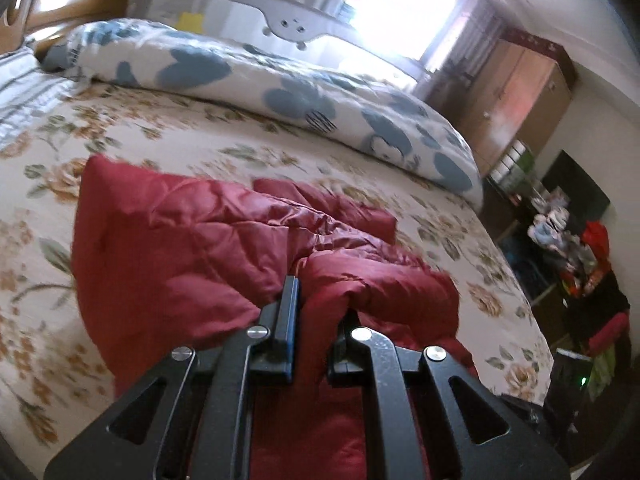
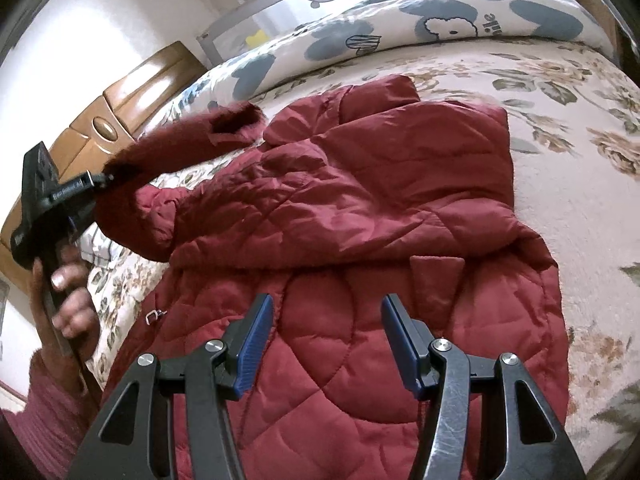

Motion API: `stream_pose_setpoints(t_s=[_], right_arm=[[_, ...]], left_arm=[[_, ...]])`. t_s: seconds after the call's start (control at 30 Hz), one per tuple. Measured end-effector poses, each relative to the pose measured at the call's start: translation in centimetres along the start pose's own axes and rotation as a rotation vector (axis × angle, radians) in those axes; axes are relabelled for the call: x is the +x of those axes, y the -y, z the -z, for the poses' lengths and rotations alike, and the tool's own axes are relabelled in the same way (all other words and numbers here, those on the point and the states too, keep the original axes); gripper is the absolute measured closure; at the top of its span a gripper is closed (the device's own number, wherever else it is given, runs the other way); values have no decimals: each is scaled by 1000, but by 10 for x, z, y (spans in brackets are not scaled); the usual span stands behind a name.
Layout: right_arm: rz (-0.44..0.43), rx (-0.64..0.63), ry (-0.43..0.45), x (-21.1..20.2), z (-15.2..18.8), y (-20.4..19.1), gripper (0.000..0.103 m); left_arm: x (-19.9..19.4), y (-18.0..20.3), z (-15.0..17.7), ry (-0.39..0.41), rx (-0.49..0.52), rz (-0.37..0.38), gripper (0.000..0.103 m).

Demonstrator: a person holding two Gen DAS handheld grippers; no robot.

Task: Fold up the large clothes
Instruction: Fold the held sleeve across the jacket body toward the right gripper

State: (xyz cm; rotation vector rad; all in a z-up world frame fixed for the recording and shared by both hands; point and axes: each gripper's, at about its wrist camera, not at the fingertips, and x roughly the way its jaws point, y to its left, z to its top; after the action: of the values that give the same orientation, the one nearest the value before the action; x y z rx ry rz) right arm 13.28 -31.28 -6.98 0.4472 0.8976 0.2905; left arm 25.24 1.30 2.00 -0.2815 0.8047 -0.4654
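A dark red quilted jacket (image 2: pixel 360 216) lies spread on the floral bedsheet (image 2: pixel 580 184). My left gripper (image 1: pixel 320 304) is shut on a fold of the jacket's sleeve (image 1: pixel 360 280). It also shows in the right wrist view (image 2: pixel 100 178), at the left, holding the sleeve (image 2: pixel 180 140) lifted above the bed. My right gripper (image 2: pixel 326 312) is open and empty, its blue pads (image 2: pixel 256 336) hovering just above the jacket's lower body.
A rolled white duvet with blue flowers (image 1: pixel 280 80) lies along the bed's far side, before a grey bed rail (image 1: pixel 292 24). A wooden headboard (image 2: pixel 120 100) stands at the left. A wardrobe (image 1: pixel 516 96) and cluttered shelves (image 1: pixel 568 248) stand beyond the bed's right edge.
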Motion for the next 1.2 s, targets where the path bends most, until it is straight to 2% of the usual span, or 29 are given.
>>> stream_pose_setpoints(t_s=[0.13,0.3,0.37,0.43,0.57,0.8,0.83,0.9,0.93,0.97,1.1,1.2], right_arm=[[-28,41,16,-5,-3,7,45],[-115,149,40,-9,-13,23,42],[-163,198,46,-6,-19,30,35],[-208,236,48,-2,-26,34,32],[-312,326,38,19,-45,46,26],[-400,464,-63,82,-60,65,24],[-404,469,-67,88,-60,65,31],[-383,466,-77,95,-61,65,63],[-385,469,-81,96,-61,65,91],[-411,484,-74,97,-61,66,92],[-407,469,-18,84,-63,66,97],[-385,449,14,74,-68,64,97]], left_arm=[[17,18,15,-49,35,9,95],[39,31,32,-111,52,14,95],[45,32,38,-126,50,14,95],[51,33,43,-142,52,7,95],[59,35,51,-163,58,-7,95],[60,35,52,-178,70,-15,95],[61,35,51,-183,74,-18,92],[62,35,51,-214,83,-27,91],[63,35,51,-231,89,-28,90],[64,35,52,-255,98,-35,88],[63,39,54,-342,122,-19,84],[58,45,56,-365,146,-11,75]])
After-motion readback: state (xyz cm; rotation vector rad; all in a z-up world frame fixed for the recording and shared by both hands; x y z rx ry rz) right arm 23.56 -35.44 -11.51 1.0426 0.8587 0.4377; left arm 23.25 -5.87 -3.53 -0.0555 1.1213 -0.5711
